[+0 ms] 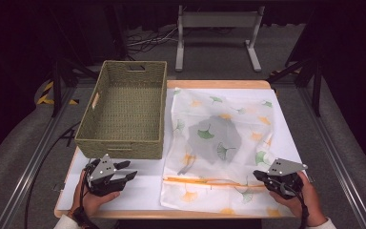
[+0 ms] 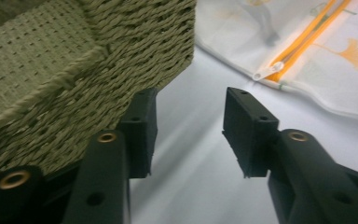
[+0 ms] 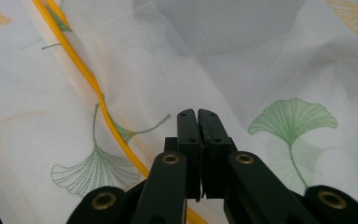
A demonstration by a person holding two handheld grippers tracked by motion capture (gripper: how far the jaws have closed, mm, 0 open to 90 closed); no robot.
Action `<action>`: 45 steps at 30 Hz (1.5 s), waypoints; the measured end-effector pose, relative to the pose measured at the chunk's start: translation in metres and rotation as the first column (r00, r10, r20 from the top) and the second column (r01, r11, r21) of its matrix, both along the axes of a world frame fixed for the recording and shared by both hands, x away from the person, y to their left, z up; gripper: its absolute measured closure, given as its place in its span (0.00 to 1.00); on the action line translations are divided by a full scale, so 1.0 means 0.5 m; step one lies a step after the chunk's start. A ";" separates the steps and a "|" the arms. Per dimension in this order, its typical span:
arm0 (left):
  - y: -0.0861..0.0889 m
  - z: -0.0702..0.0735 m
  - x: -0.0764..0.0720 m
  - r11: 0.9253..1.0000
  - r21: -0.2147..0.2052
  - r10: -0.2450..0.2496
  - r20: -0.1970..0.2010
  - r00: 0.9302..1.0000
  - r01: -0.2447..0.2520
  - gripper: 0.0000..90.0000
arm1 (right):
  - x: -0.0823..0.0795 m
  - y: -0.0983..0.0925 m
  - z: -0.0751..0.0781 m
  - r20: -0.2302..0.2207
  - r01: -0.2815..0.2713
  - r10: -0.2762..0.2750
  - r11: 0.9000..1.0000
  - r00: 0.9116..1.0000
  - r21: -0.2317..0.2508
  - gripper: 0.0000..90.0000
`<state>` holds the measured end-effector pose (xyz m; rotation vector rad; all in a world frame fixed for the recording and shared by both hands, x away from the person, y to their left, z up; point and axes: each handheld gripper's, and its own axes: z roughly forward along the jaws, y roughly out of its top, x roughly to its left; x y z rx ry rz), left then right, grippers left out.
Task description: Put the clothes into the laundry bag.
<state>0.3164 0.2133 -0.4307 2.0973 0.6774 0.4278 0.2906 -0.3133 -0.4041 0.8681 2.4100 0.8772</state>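
Nearest the person, at the counter's (image 1: 143,191) front edge, the left tongs (image 1: 129,170) stand apart with nothing between them, pointing along the bare white surface just in front of the woven olive-green rectangular basket (image 1: 124,109); in the left gripper view the basket's near corner (image 2: 121,60) sits right beside one pad while the white zipper pull (image 2: 268,72) of the sheer white mesh laundry bag printed with green and orange ginkgo leaves (image 1: 228,143) lies a little ahead. The right tongs (image 1: 258,175) are pressed together, empty, hovering at the bag's near right edge, over the mesh close to the orange zipper line (image 3: 93,88). The work in hand looks like getting the bag, with the dark grey garment (image 1: 217,138) inside its middle, ready for the basket. To do it well, the left tongs should go slightly right and pinch the zipper pull or the bag's near corner squarely, keeping clear of the basket wall; the right tongs need to part before biting the hem, taking a good fold of mesh and not a single thin layer. Lift both ends evenly, since the garment's weight could make the bag sag and catch the basket rim.
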 end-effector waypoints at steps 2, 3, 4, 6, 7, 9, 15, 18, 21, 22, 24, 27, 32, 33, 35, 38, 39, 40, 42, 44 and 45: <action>0.003 0.002 -0.001 1.000 -0.005 0.023 0.011 1.000 -0.023 0.54 | -0.002 -0.005 0.005 0.023 0.010 -0.011 1.000 1.000 0.014 0.91; 0.006 0.003 -0.002 0.999 -0.012 0.041 0.016 0.999 -0.041 0.49 | -0.004 -0.008 0.009 0.048 0.010 -0.011 1.000 0.999 0.017 0.89; 0.006 0.003 -0.002 0.999 -0.012 0.041 0.016 0.999 -0.041 0.46 | -0.004 -0.008 0.009 0.048 0.010 -0.011 1.000 0.999 0.017 0.89; 0.013 0.003 -0.002 0.998 -0.018 0.066 0.022 0.998 -0.066 0.43 | -0.007 -0.016 0.019 0.093 0.020 -0.024 0.999 0.995 0.043 0.79; 0.017 0.003 -0.002 0.997 -0.021 0.078 0.022 0.997 -0.077 0.40 | -0.009 -0.021 0.024 0.114 0.018 -0.025 0.998 0.993 0.063 0.78; 0.026 0.003 -0.002 0.994 -0.033 0.109 0.029 0.994 -0.108 0.36 | -0.011 -0.030 0.032 0.147 0.015 -0.027 0.996 0.989 0.086 0.75; 0.039 0.001 -0.001 0.987 -0.047 0.153 0.041 0.987 -0.151 0.26 | -0.004 -0.070 0.043 0.240 0.075 -0.099 0.991 0.966 0.109 0.64; 0.047 -0.003 0.001 0.983 -0.040 0.181 0.051 0.982 -0.179 0.23 | 0.004 -0.095 0.038 0.246 0.123 -0.151 0.984 0.958 0.128 0.59; 0.058 -0.008 0.002 0.981 -0.029 0.196 0.062 0.979 -0.194 0.22 | 0.016 -0.120 0.027 0.234 0.158 -0.195 0.974 0.952 0.164 0.55; 0.067 -0.010 0.001 0.978 -0.029 0.209 0.061 0.976 -0.207 0.21 | 0.019 -0.125 0.024 0.238 0.170 -0.206 0.972 0.949 0.164 0.54; 0.080 -0.014 0.001 0.974 -0.041 0.224 0.057 0.973 -0.222 0.21 | 0.026 -0.141 0.012 0.241 0.191 -0.232 0.964 0.942 0.185 0.52; 0.099 -0.020 0.001 0.966 -0.058 0.255 0.057 0.965 -0.252 0.19 | 0.035 -0.155 -0.005 0.240 0.224 -0.267 0.956 0.933 0.190 0.48; 0.113 -0.025 0.002 0.954 -0.081 0.291 0.041 0.956 -0.287 0.18 | 0.047 -0.171 -0.029 0.225 0.259 -0.305 0.942 0.925 0.212 0.41; 0.114 -0.026 0.002 0.953 -0.083 0.294 0.042 0.955 -0.290 0.18 | 0.050 -0.176 -0.036 0.217 0.272 -0.321 0.936 0.922 0.225 0.39; 0.115 -0.027 0.001 0.953 -0.086 0.293 0.042 0.955 -0.289 0.17 | 0.057 -0.183 -0.046 0.199 0.297 -0.347 0.923 0.916 0.243 0.37; 0.119 -0.026 -0.001 0.951 -0.098 0.300 0.043 0.953 -0.295 0.16 | 0.065 -0.187 -0.060 0.174 0.324 -0.371 0.913 0.912 0.248 0.33; 0.120 -0.026 0.000 0.950 -0.101 0.300 0.046 0.953 -0.295 0.16 | 0.066 -0.188 -0.064 0.173 0.328 -0.373 0.913 0.911 0.242 0.34; 0.120 -0.026 0.001 0.950 -0.100 0.302 0.048 0.952 -0.296 0.16 | 0.066 -0.189 -0.066 0.171 0.329 -0.374 0.913 0.912 0.242 0.34; 0.120 -0.028 0.002 0.951 -0.092 0.301 0.044 0.953 -0.296 0.16 | 0.063 -0.191 -0.065 0.176 0.340 -0.387 0.907 0.905 0.250 0.34; 0.120 -0.029 0.003 0.951 -0.089 0.300 0.039 0.953 -0.296 0.15 | 0.060 -0.194 -0.066 0.174 0.337 -0.390 0.903 0.904 0.268 0.34; 0.120 -0.031 0.005 0.951 -0.086 0.300 0.038 0.953 -0.296 0.15 | 0.060 -0.194 -0.067 0.177 0.343 -0.395 0.901 0.901 0.266 0.34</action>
